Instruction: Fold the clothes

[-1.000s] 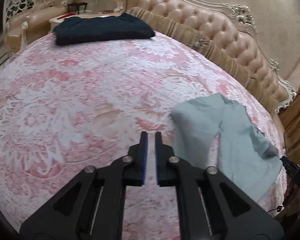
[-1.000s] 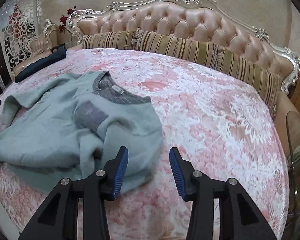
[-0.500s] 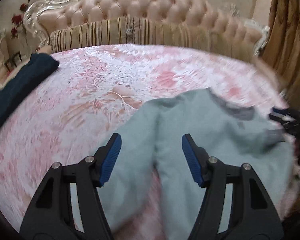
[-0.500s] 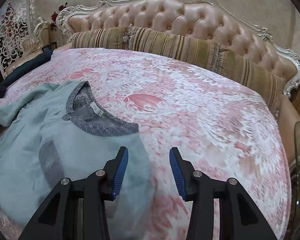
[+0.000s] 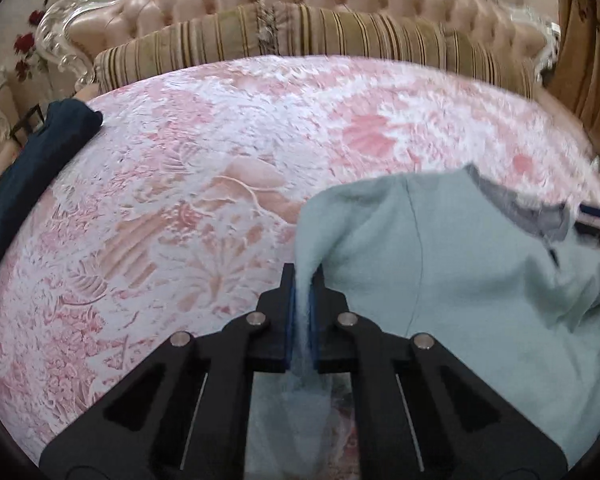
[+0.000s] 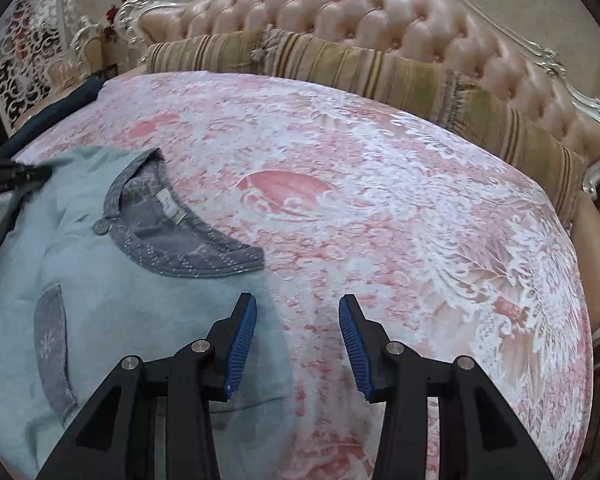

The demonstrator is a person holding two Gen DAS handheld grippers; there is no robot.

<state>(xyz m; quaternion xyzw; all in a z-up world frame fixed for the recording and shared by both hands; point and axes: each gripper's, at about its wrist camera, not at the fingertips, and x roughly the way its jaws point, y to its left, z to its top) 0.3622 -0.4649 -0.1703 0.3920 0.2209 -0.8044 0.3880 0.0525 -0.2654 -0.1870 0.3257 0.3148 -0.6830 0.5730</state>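
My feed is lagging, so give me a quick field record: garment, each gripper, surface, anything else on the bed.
garment: light blue top, grey collar and pocket, lying on the bed
left gripper: shut on a fold of the top's fabric
right gripper: open, over the top's right edge, holding nothing
surface: pink floral bedspread
other: dark navy garment at the far left edge

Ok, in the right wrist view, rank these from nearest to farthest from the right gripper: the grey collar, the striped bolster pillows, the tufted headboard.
Measured from the right gripper, which is open:
1. Grey collar of the light blue sweater, just ahead to the left.
2. Striped bolster pillows, across the bedspread, along the far edge.
3. Tufted headboard, directly behind the pillows, farthest.
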